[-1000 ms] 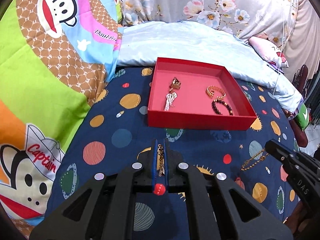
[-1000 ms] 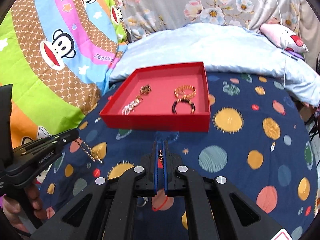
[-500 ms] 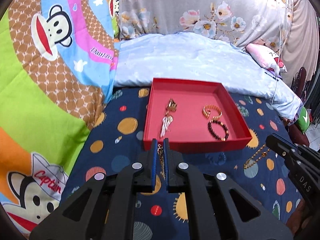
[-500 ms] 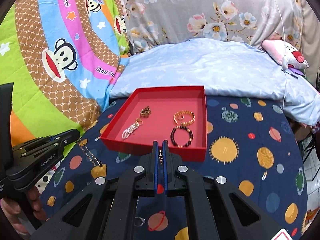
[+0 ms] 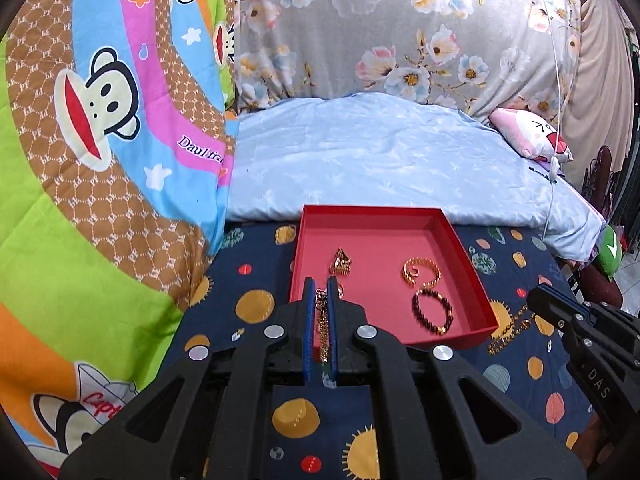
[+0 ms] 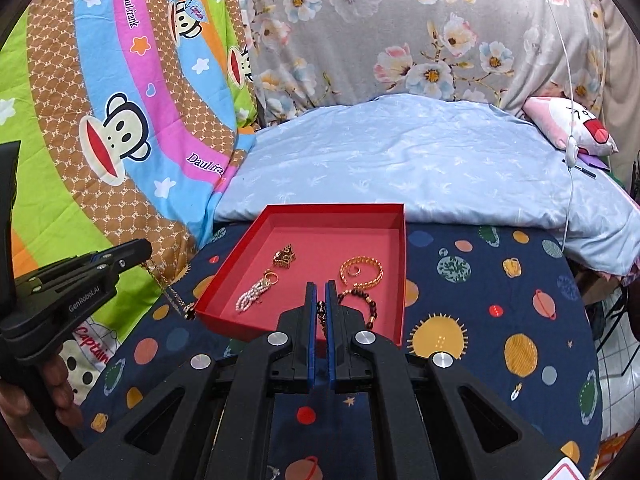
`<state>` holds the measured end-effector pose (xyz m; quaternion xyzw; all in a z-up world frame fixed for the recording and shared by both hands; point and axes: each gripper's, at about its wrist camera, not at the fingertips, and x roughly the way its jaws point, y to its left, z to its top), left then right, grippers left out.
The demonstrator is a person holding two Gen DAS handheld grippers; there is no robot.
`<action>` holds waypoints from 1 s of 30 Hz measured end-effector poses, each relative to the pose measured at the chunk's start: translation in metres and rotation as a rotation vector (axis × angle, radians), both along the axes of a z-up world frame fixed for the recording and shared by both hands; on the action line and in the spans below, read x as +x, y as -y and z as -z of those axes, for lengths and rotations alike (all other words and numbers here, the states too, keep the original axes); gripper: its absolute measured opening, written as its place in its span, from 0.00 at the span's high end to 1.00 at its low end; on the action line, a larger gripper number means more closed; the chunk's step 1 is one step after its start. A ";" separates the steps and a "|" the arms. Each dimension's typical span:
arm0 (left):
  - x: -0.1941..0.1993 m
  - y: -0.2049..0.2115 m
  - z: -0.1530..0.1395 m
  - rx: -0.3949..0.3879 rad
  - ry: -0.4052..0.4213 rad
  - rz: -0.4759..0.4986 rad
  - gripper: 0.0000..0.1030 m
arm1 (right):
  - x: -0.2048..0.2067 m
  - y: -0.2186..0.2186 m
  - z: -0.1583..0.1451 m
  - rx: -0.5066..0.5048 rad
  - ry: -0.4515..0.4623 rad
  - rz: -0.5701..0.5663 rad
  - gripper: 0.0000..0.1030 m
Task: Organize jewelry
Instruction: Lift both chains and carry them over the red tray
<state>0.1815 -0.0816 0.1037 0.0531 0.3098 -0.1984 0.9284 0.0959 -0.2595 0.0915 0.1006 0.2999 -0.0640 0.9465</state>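
Left wrist view: the left gripper (image 5: 320, 292) is clenched on one end of a thin gold chain (image 5: 323, 328), held just before the red tray (image 5: 476, 300), while the right gripper (image 5: 538, 298) pinches the other end, links dangling beside the tray's corner. Right wrist view: the right gripper (image 6: 320, 296) grips its chain end (image 6: 321, 312) over the tray (image 6: 400, 280), which holds a pearl piece (image 6: 252, 296), gold bangle (image 6: 362, 272) and bead bracelet (image 6: 360, 300). The chain looks light, limp, slippery and tangle-prone; the ends seem the best hold.

Chain's (image 5: 324, 332) middle behind gripper (image 5: 320, 288) bodies
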 end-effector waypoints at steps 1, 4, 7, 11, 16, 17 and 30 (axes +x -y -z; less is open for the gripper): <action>0.001 0.000 -0.001 -0.001 0.002 -0.003 0.95 | 0.001 0.001 0.000 0.000 0.001 0.000 0.97; 0.009 -0.001 -0.006 -0.005 0.010 -0.013 0.95 | 0.004 0.003 -0.001 -0.006 0.002 0.003 0.97; 0.014 -0.001 -0.011 -0.007 0.020 -0.023 0.95 | 0.009 0.004 -0.002 -0.006 0.006 0.001 0.97; 0.020 0.002 -0.015 -0.003 0.032 -0.027 0.95 | 0.015 0.005 -0.005 -0.012 0.010 -0.002 0.97; 0.026 0.010 -0.016 0.002 0.037 -0.023 0.95 | 0.024 0.006 -0.008 -0.018 0.014 -0.006 0.97; 0.028 0.012 -0.016 0.005 0.037 -0.021 0.95 | 0.026 0.007 -0.008 -0.020 0.016 -0.007 0.97; 0.051 0.032 -0.003 0.034 0.020 -0.015 0.95 | 0.055 0.017 -0.006 -0.017 0.009 -0.002 0.97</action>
